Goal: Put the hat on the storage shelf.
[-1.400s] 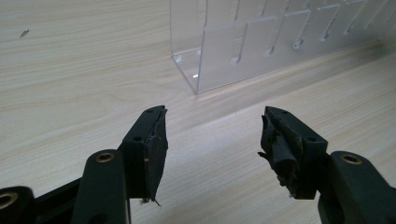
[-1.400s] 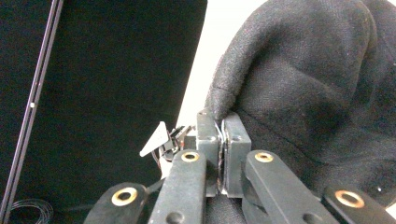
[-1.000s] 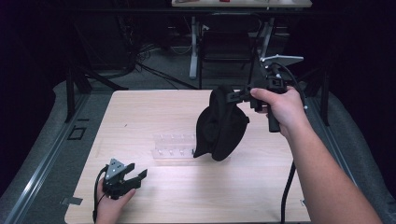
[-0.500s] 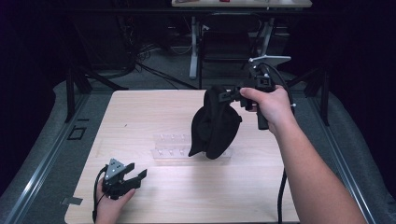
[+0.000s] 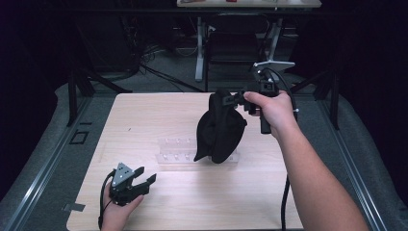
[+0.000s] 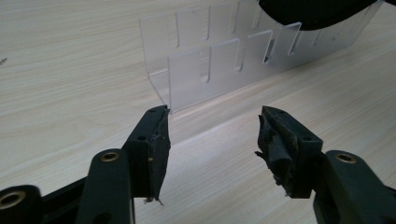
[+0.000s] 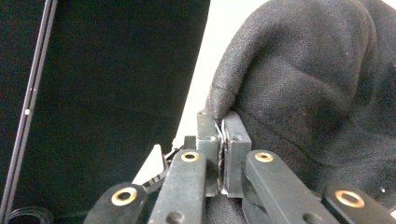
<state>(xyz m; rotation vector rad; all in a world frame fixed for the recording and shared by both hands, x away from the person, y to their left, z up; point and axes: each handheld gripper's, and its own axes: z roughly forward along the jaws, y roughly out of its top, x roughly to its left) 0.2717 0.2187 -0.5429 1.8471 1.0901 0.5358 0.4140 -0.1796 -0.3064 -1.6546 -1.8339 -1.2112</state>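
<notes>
A black fabric pouch (image 5: 220,130) hangs by its top edge from my right gripper (image 5: 232,98), which is shut on it; its lower end rests over the right part of a clear plastic slotted rack (image 5: 175,150). In the right gripper view the jaws (image 7: 223,119) pinch a fold of the black fabric (image 7: 303,70). My left gripper (image 5: 146,174) sits at the table's front left, open, and its jaws have just been closing a little with nothing between them. In the left gripper view it (image 6: 215,114) points at the rack (image 6: 210,60), with the fabric (image 6: 317,9) above the rack's far end.
The light wooden table (image 5: 159,110) bears just the rack and the pouch. Dark floor, cables and table legs (image 5: 199,53) lie beyond its far edge. A cable (image 5: 285,202) trails from the right gripper down along the forearm.
The right hand has carried the black pouch left and down, so that it now covers the rack's right end. The left hand has stayed in place.
</notes>
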